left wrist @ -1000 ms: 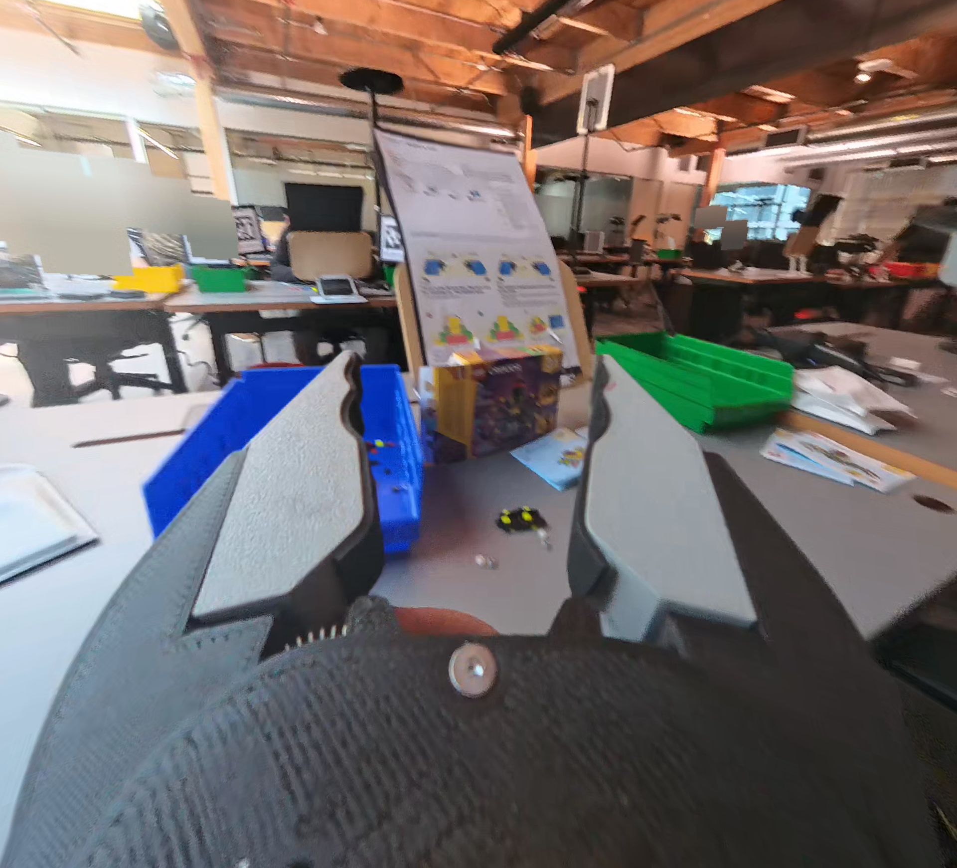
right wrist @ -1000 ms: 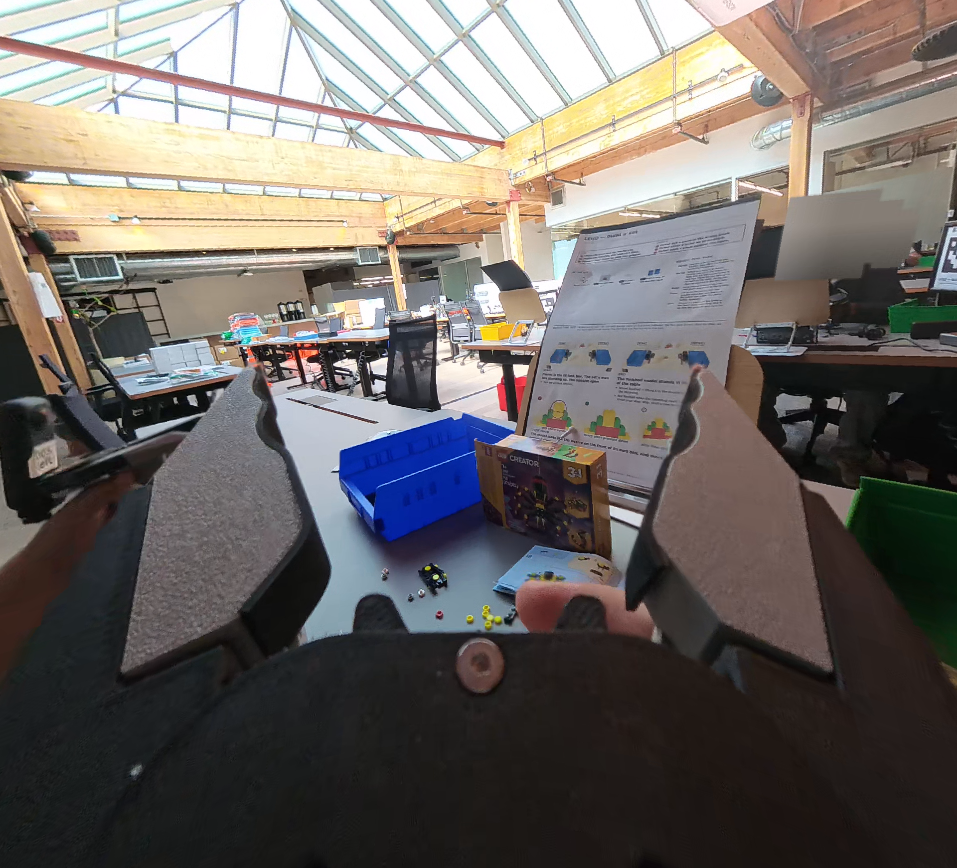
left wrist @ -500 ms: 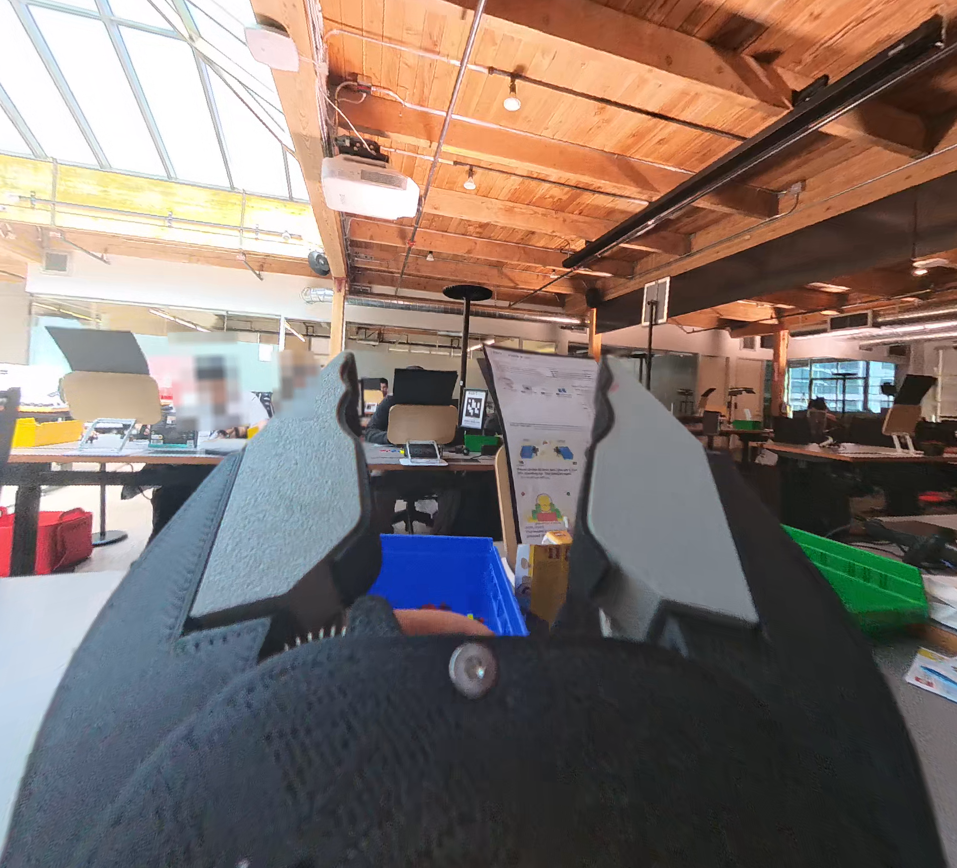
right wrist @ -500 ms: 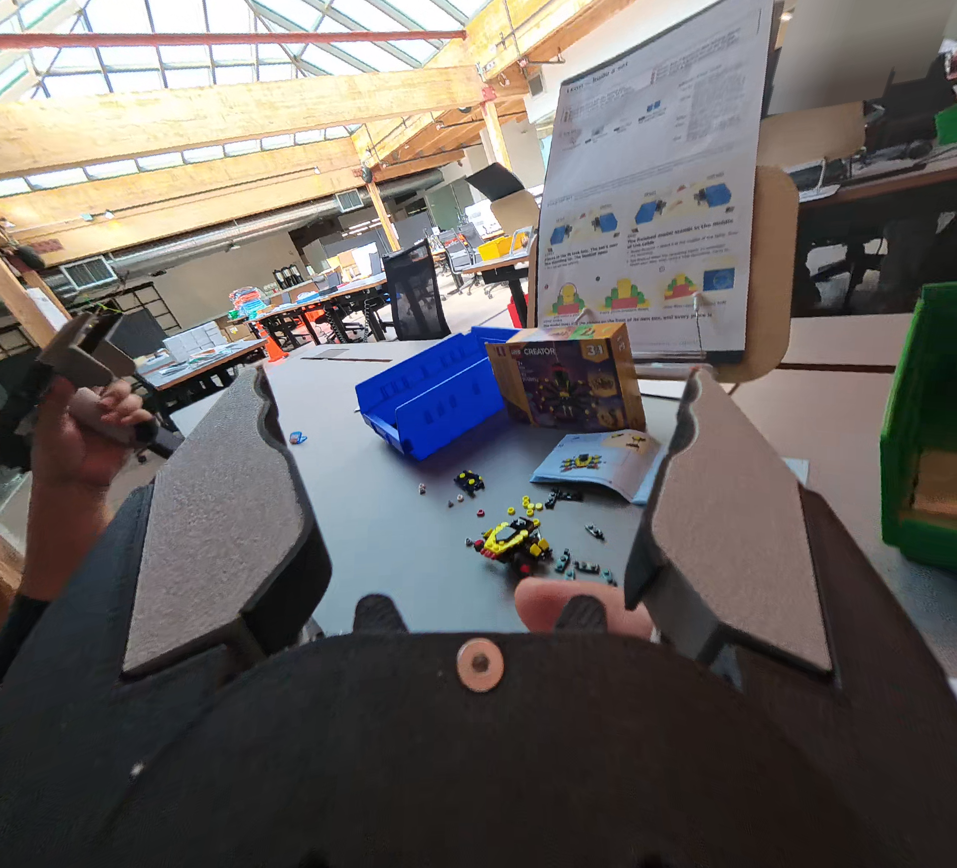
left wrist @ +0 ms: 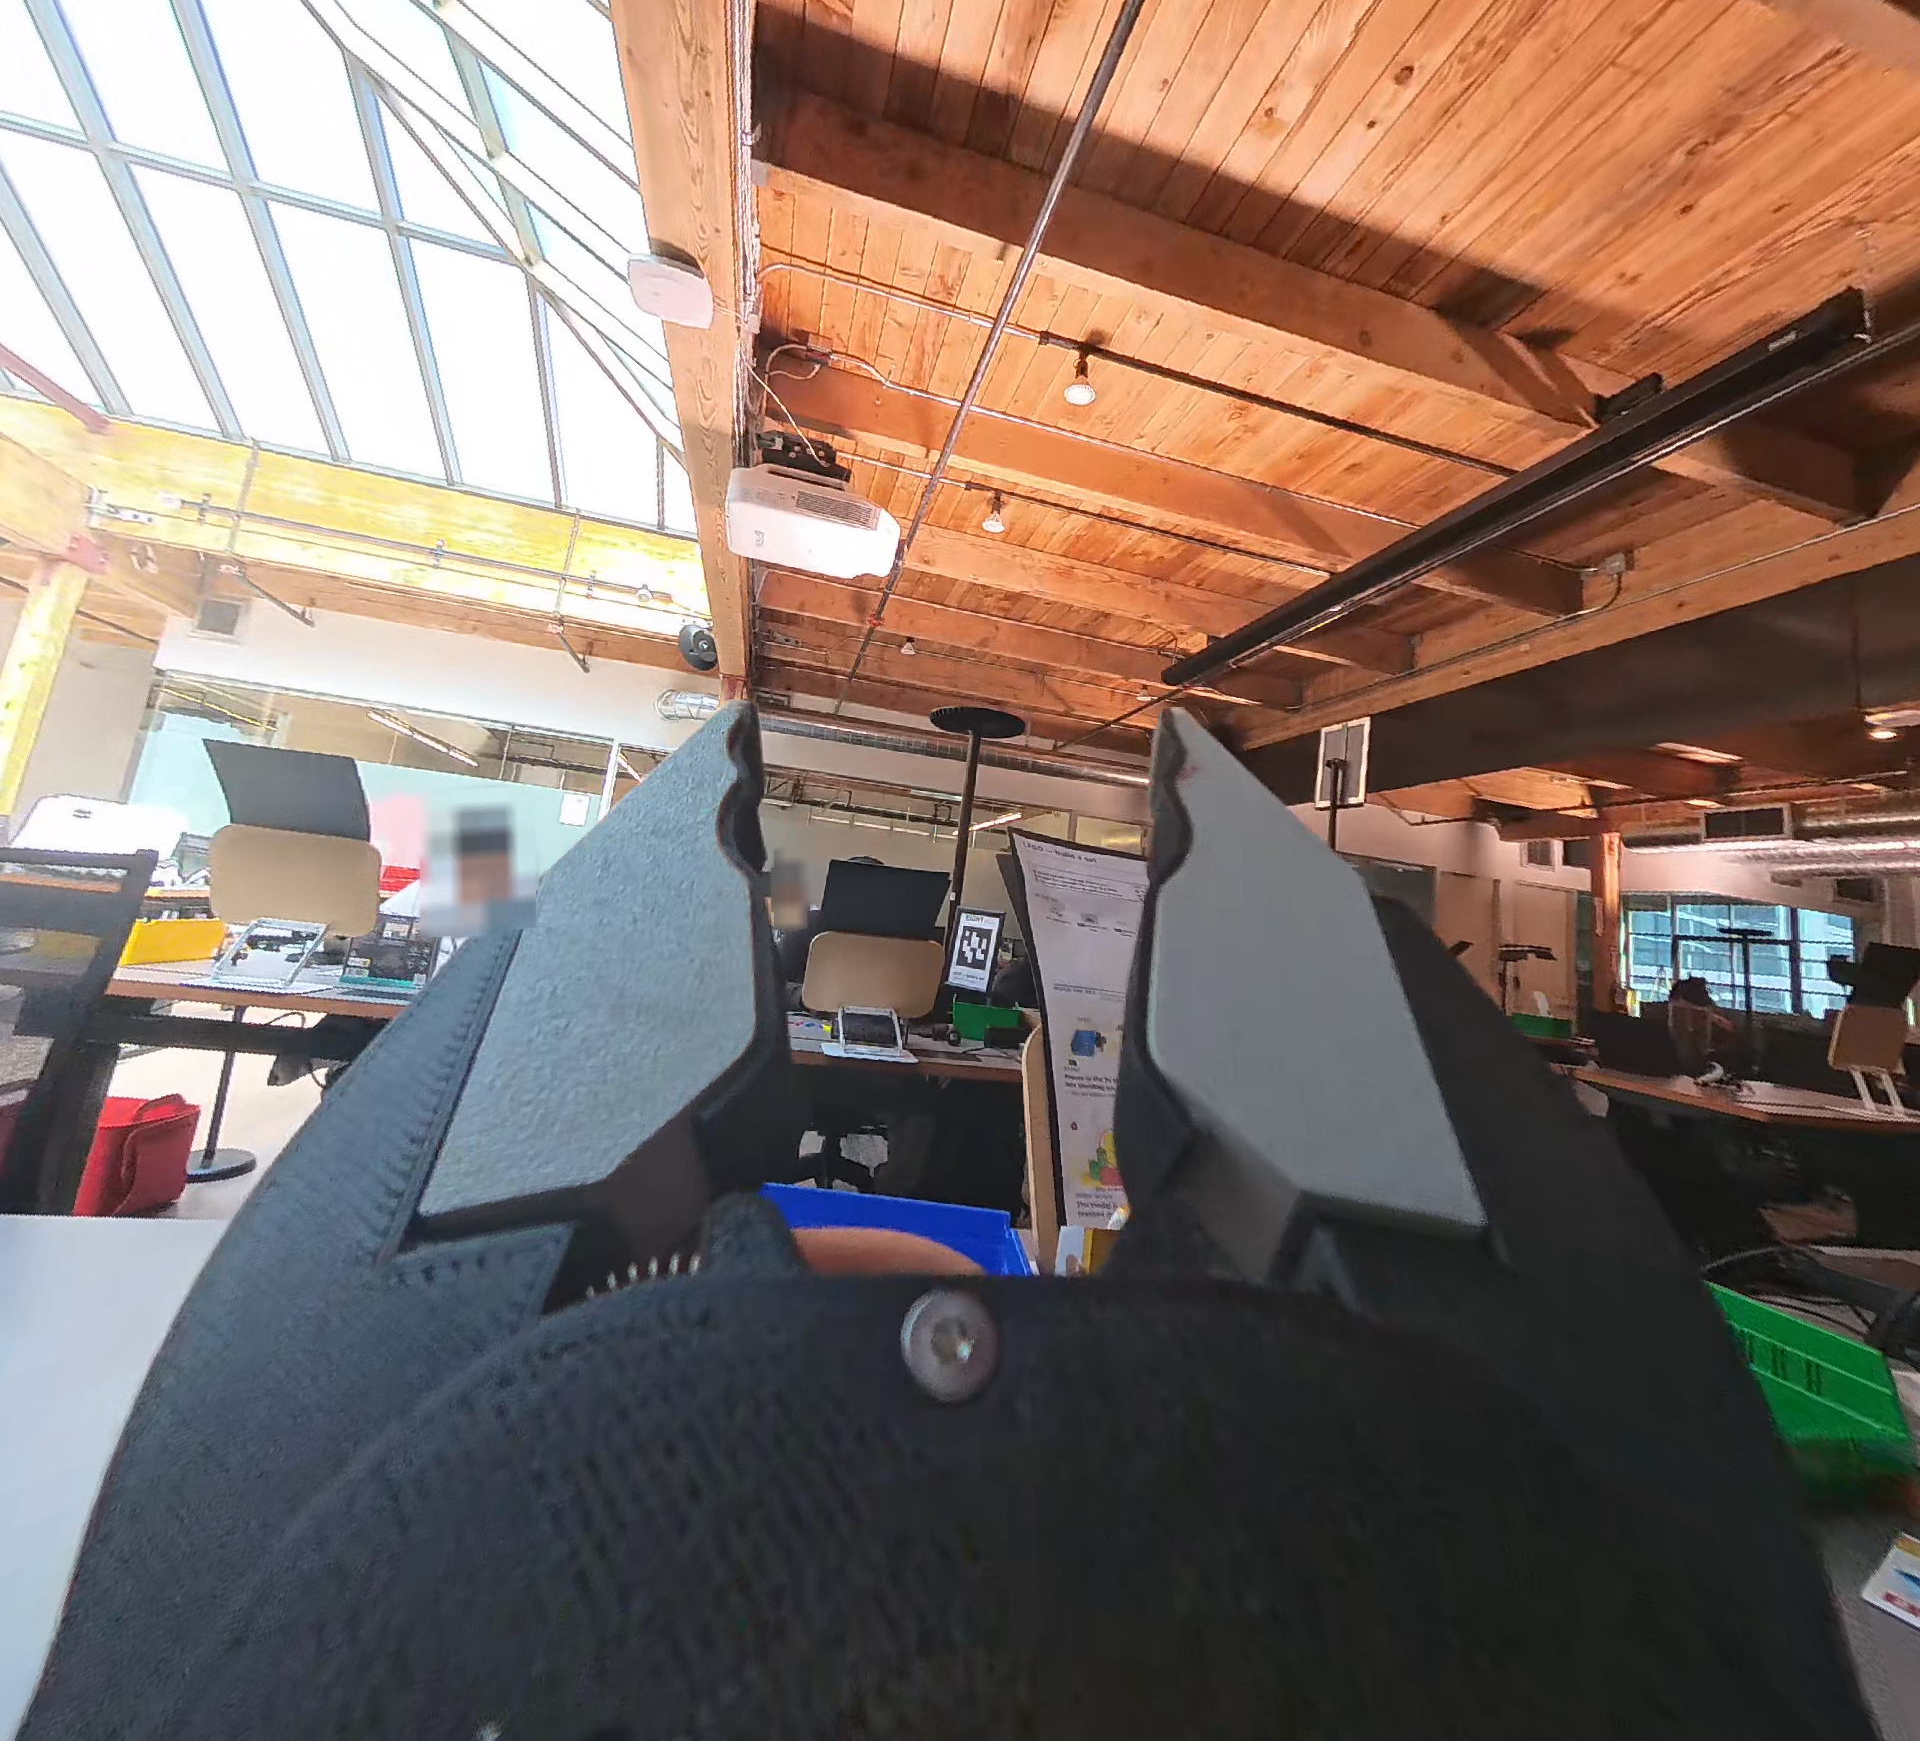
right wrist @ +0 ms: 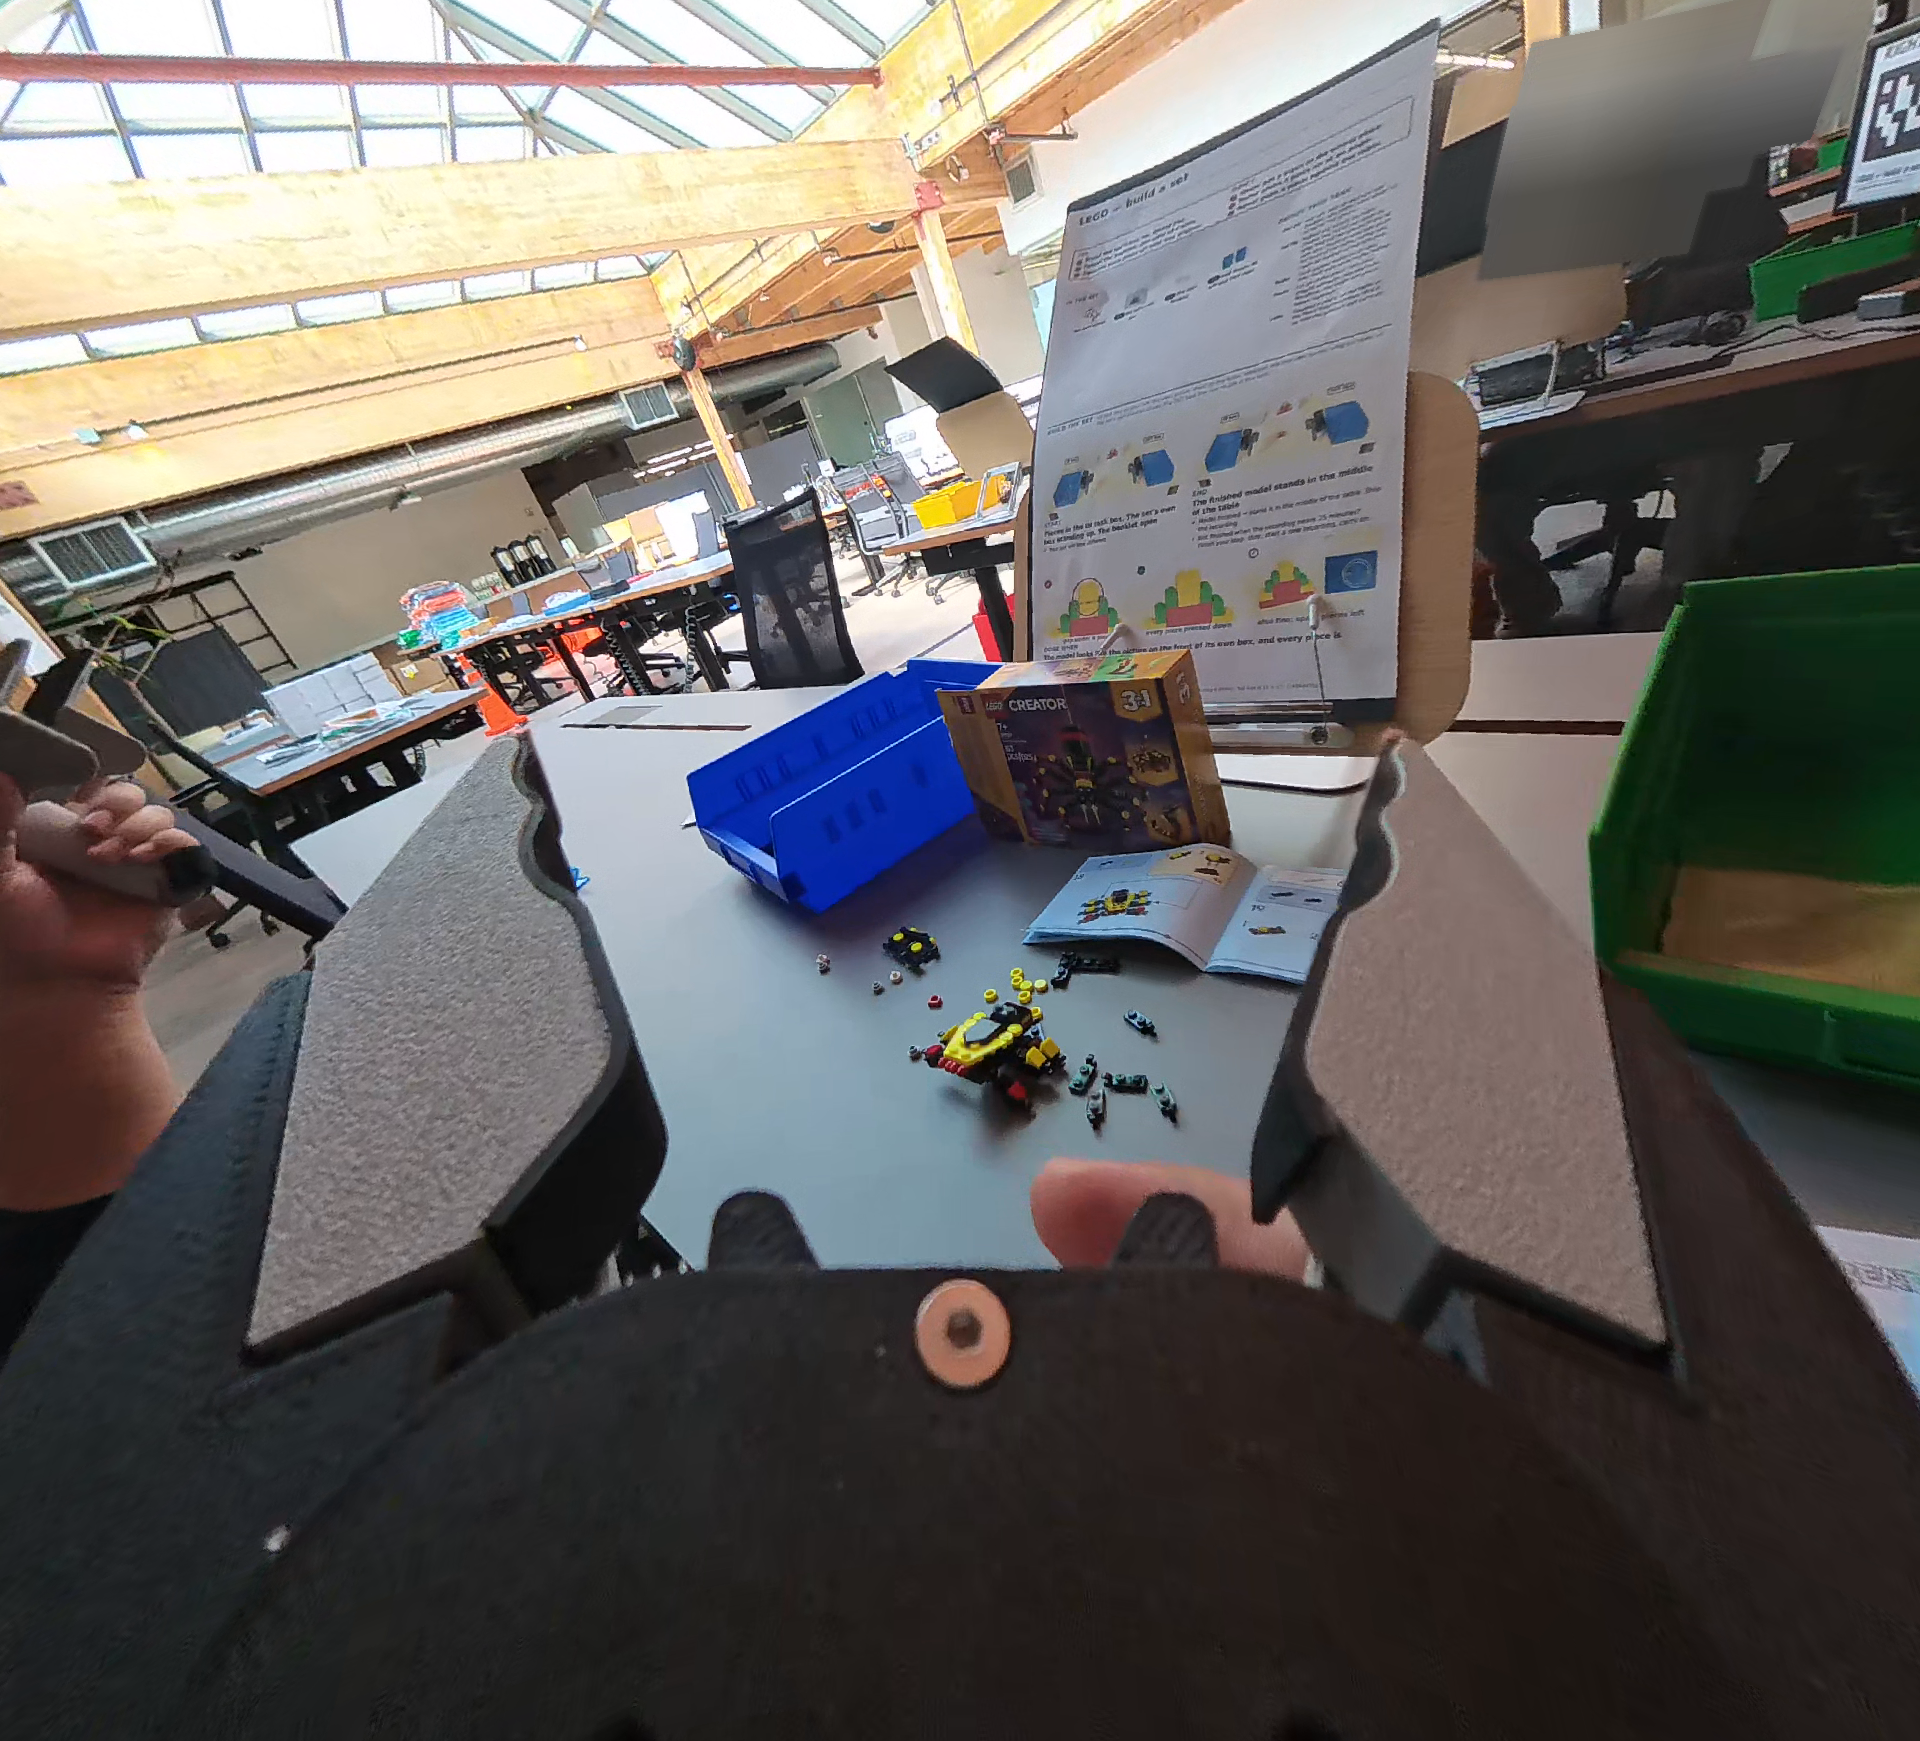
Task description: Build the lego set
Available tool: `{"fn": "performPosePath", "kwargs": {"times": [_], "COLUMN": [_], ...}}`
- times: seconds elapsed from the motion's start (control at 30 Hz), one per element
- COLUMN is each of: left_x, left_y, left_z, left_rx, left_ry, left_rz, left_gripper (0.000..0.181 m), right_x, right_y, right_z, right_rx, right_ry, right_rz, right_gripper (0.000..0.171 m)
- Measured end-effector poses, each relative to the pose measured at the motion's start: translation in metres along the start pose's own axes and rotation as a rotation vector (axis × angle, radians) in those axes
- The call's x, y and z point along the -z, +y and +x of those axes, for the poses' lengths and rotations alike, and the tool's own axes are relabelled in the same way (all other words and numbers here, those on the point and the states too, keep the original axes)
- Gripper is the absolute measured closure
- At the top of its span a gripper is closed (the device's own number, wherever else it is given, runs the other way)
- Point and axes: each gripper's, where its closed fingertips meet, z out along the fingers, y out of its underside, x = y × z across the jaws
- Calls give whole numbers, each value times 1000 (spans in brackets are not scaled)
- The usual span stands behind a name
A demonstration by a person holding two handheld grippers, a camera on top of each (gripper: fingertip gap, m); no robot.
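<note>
A small yellow, black and red lego model (right wrist: 995, 1049) sits on the grey table (right wrist: 727, 860), with several small loose pieces (right wrist: 1127, 1083) around it. An open instruction booklet (right wrist: 1184, 907) lies behind it, by the set's box (right wrist: 1091, 751). My right gripper (right wrist: 956, 751) is open and empty, held above the table in front of the model. My left gripper (left wrist: 951, 735) is open and empty, tilted up toward the ceiling; the model is hidden in its view. The left gripper's handle, in a hand (right wrist: 62, 870), shows at the right wrist view's left edge.
A blue bin (right wrist: 831, 792) stands left of the box and also shows in the left wrist view (left wrist: 894, 1218). A green bin (right wrist: 1756, 818) stands at the right. An instruction sheet on a wooden stand (right wrist: 1226, 403) stands behind the box. Desks and chairs fill the room beyond.
My left gripper has tilted steadily upward, from the table to the ceiling. My right gripper has tilted down and come closer to the table, bringing the model and loose pieces into view.
</note>
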Motion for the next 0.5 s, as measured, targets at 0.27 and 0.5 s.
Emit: {"fn": "performPosePath", "kwargs": {"times": [0.27, 0.5], "left_x": [-2, -4], "left_y": [8, 15], "left_z": [2, -1], "left_rx": [-12, 2], "left_ry": [8, 13], "left_rz": [-35, -51], "left_gripper": [110, 112], "right_x": [25, 39], "right_y": [-4, -35], "right_z": [-15, -67], "right_rx": [-6, 85], "right_ry": [-71, -215], "right_rz": [53, 150], "right_gripper": [24, 25]}}
